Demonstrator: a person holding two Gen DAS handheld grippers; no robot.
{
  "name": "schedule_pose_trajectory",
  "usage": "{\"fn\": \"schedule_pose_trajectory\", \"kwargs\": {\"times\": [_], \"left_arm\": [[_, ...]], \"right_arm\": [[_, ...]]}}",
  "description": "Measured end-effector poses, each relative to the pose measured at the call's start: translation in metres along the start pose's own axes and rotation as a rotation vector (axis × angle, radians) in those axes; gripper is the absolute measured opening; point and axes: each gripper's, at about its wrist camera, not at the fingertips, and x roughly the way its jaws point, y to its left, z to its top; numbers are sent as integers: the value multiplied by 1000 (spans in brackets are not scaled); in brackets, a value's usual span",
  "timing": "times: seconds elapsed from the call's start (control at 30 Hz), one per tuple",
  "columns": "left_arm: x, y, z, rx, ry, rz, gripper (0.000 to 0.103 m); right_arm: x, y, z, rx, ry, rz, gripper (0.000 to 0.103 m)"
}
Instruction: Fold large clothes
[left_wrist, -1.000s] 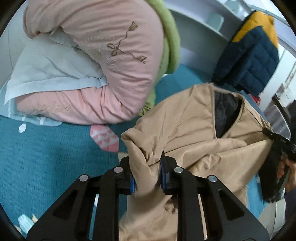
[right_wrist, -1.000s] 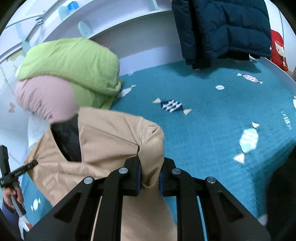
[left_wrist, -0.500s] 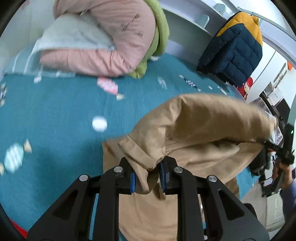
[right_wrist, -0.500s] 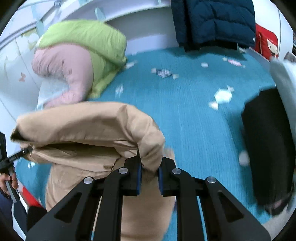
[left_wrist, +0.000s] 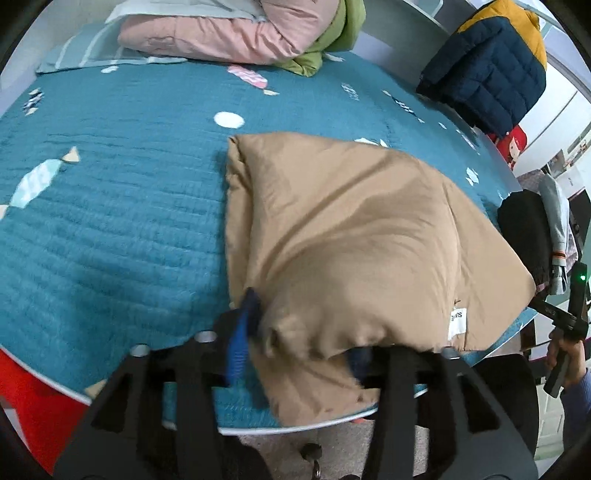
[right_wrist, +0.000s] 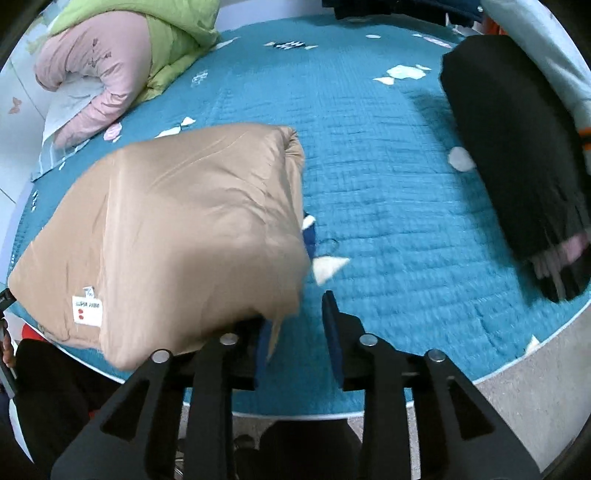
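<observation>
1. Since 1 second ago, I have carried the tan jacket (left_wrist: 354, 236) from a lifted, draped hold down onto the teal bedspread (left_wrist: 110, 221); both corners that I had pinched now sit loose.
2. My left claw (left_wrist: 299, 343) is spread wide: the blue pad shows on its left finger, and the jacket's near hem bulges between the fingers without being pressed.
3. My right claw (right_wrist: 295, 325) is also spread, with only a thin flap of the hem hanging by its left finger; bare bedspread lies ahead of its right finger.
4. The jacket lies folded into a puffy slab just ahead of both claws, at the near edge of the bed, its far fold pointing away from me.
5. I judge it light, soft and padded, with a smooth, somewhat slippery shell; it springs up instead of lying flat, so a fold may creep open.
6. The best hold, I think, is a pinch through both layers at a hem corner or along the stitched edge, not on the smooth middle panel.
7. A white label (right_wrist: 87, 314) sits ahead-left of my right claw, near the hem; it carries 2 red dots and a line of print too small and inverted to read. From my left claw the same tag (left_wrist: 457, 325) shows ahead-right, its writing equally illegible.
</observation>
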Motion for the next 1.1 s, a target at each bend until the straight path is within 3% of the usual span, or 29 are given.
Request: {"fn": "schedule_pose_trajectory", "kwargs": {"times": [0.03, 0.07, 0.23, 0.3, 0.4, 0.47, 0.57, 0.6, 0.7, 0.73, 0.77, 0.87, 1.03, 1.1], "left_arm": [[-9, 4, -3, -8, -6, 47, 71], [-15, 7, -3, -15, -11, 64, 74], [-56, 25, -4, -91, -72, 132, 79], [-70, 15, 5, -86, -120, 125, 79], [-76, -15, 23, -59, -169, 48, 83], [-65, -39, 34, -38, -157, -21, 85], [-29, -67, 43, 6, -98, -53, 85], [-17, -70, 43, 8, -72, -41, 85], [40, -60, 31, -18, 109, 95, 85], [56, -50, 22, -40, 156, 138, 85], [63, -43, 14, -57, 170, 137, 85], [68, -37, 6, -45, 142, 137, 85], [62, -30, 15, -64, 116, 92, 86], [48, -24, 16, -92, 67, 33, 86]], "right_arm": [[-4, -3, -3, 2, -2, -3, 35], [-11, -5, -4, 8, -7, -9, 36], [-52, -16, 3, 38, -65, 26, 36], [-66, -8, 12, 48, -108, 77, 36], [-61, 10, 33, 81, -108, 169, 35], [-51, 20, 43, 99, -96, 213, 26], [-18, 34, 54, 142, -39, 232, 20], [-1, 35, 53, 174, -3, 207, 19], [47, 30, 33, 283, 145, 180, 13], [60, 30, 24, 296, 187, 173, 6], [72, 30, 13, 298, 222, 164, 4], [83, 28, -9, 291, 196, 173, 1], [76, 32, 5, 275, 216, 143, 3], [54, 41, 16, 239, 159, 127, 7]]}}
